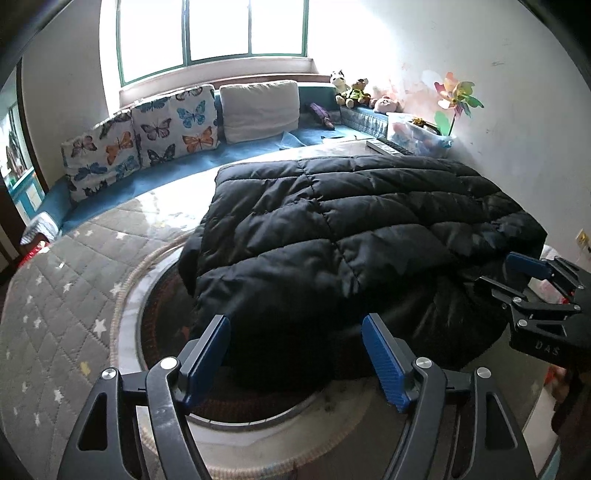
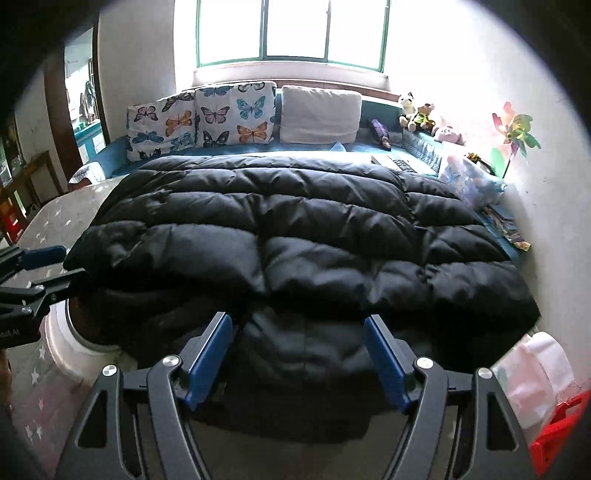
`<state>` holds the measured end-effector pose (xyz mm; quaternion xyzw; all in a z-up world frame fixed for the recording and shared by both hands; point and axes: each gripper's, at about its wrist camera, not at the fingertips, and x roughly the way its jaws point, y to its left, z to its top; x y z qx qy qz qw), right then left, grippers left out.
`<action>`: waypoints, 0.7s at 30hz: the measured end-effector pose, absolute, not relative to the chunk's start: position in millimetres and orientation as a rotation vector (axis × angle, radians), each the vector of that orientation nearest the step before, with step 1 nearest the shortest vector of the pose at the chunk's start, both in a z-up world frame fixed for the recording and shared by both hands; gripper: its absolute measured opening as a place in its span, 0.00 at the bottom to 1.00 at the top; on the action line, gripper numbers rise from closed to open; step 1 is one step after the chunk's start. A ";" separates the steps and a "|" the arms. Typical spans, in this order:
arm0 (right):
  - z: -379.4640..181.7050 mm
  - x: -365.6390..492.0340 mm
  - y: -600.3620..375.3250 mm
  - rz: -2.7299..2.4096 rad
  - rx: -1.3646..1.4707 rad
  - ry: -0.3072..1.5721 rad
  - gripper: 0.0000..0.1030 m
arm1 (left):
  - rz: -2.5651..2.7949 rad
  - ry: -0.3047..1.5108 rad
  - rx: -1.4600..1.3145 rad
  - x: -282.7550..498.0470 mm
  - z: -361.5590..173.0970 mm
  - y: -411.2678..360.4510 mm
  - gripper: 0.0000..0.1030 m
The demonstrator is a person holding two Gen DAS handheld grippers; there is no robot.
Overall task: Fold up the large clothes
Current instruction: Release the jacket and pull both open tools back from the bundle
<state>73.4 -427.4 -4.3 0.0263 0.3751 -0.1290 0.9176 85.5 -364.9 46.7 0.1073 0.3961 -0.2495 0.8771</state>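
**Jacket folded on the table, both of your grippers empty**

The black quilted jacket (image 2: pixel 288 236) lies folded on the round table (image 1: pixel 129 314), its near edge hanging just ahead of your fingers. Your left gripper (image 1: pixel 295 354) is spread wide with nothing between its blue pads, at the jacket's left corner. Your right gripper (image 2: pixel 299 354) is spread too, empty, over the dark lower layer. Behind sit 2 butterfly cushions (image 2: pixel 236 114) on a blue bench (image 1: pixel 166 177).

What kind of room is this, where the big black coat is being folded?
Most likely a home living room. A blue sofa with butterfly cushions stands under a window, with stuffed toys at one end. The black puffer coat lies spread on a table before it.
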 end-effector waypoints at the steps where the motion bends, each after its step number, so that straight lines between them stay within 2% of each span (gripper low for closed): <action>1: -3.4 70.6 -424.9 -0.271 0.047 0.768 0.78 | -0.516 0.819 0.233 79.5 47.9 -364.1 0.76; 11: 5.1 45.8 -412.9 -0.312 0.076 0.729 0.79 | -0.499 0.772 0.232 40.7 60.2 -354.7 0.82; 14: 5.1 41.4 -408.8 -0.330 0.055 0.730 0.79 | -0.496 0.762 0.222 31.8 63.2 -352.2 0.91; 16: 6.1 38.1 -403.8 -0.347 0.027 0.722 0.80 | -0.491 0.750 0.216 26.1 66.0 -349.9 0.92; 21: 8.0 28.5 -397.1 -0.368 0.014 0.704 0.87 | -0.486 0.728 0.210 15.6 73.2 -344.6 0.95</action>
